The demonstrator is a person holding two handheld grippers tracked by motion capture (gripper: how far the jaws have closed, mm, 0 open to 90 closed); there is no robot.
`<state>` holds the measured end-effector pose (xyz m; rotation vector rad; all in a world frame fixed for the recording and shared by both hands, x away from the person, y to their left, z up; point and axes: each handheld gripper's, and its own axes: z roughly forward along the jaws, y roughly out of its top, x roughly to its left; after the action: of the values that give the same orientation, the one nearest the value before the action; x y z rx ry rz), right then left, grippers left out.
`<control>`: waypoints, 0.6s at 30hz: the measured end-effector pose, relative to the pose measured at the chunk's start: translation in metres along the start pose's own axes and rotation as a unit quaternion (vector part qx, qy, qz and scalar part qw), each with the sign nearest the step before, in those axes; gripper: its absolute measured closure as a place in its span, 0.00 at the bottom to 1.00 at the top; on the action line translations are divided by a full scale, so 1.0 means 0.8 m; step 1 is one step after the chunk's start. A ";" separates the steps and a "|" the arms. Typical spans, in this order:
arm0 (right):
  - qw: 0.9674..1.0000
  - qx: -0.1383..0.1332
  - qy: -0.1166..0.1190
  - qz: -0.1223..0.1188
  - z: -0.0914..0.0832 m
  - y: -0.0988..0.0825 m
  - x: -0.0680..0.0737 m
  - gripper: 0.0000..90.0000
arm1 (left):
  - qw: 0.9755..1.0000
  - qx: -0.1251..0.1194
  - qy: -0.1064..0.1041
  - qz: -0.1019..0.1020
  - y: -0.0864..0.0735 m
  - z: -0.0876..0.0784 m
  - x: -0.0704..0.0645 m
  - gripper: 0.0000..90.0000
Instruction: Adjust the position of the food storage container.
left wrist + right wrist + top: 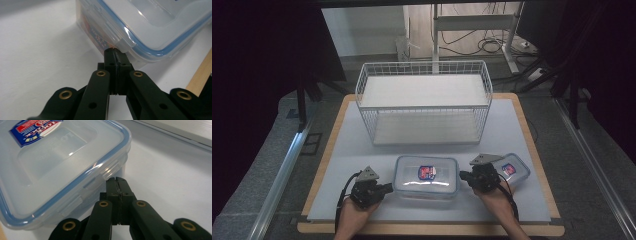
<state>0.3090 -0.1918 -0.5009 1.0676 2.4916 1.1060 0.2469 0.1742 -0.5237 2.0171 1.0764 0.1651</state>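
A: Where does the work stand?

B: Early, by the look of it. The large container (426,175) sits flat on the bench (362,150), lid on, near the front edge and between the two claws. The left claw (388,188) has its jaws pressed together with nothing between them, its tip right at a side latch (117,40) of the container. The right claw (463,175) is likewise closed on nothing, its tip just beside the latch (110,171) on the opposite side.

A: So nothing is lifted?

B: Nothing. The wire basket (424,101) behind stands with both its shelves bare. Judging from the claws pinching in from either end, the person seems about to squeeze the container between them or work its latches; the whole lift or opening is left to do.

A: And the count?

B: Two lidded containers: the large one and a smaller container (513,169) behind the right claw. One basket, two claws.
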 end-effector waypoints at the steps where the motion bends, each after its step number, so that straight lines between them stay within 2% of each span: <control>1: 1.000 0.000 -0.003 0.000 0.000 0.000 -0.001 1.00 | 1.000 0.000 0.000 0.002 0.001 0.001 -0.001 1.00; 5: 1.000 0.005 -0.018 -0.007 -0.002 0.000 -0.002 1.00 | 1.000 0.001 -0.002 0.005 0.002 0.004 -0.006 1.00; 8: 1.000 0.006 -0.020 -0.008 -0.003 0.000 -0.002 1.00 | 1.000 0.003 -0.001 0.012 0.003 0.004 -0.006 0.99; 11: 0.999 0.011 -0.027 -0.022 -0.005 -0.001 0.001 0.97 | 1.000 0.004 0.002 0.019 0.003 0.002 -0.003 0.92; 13: 0.999 0.013 -0.036 -0.038 -0.009 -0.001 0.006 0.95 | 0.999 0.002 0.020 0.036 0.003 -0.003 -0.005 0.89; 15: 0.998 0.010 -0.040 -0.045 -0.016 -0.003 0.009 0.92 | 0.998 -0.004 0.032 0.047 0.001 -0.009 -0.006 0.84; 18: 0.998 -0.002 -0.032 -0.051 -0.028 -0.006 0.011 0.87 | 0.997 -0.011 0.050 0.057 -0.002 -0.018 -0.005 0.76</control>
<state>0.2902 -0.1999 -0.4880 0.9477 2.4621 1.0313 0.2364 0.1803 -0.5146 2.0701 1.0168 0.3399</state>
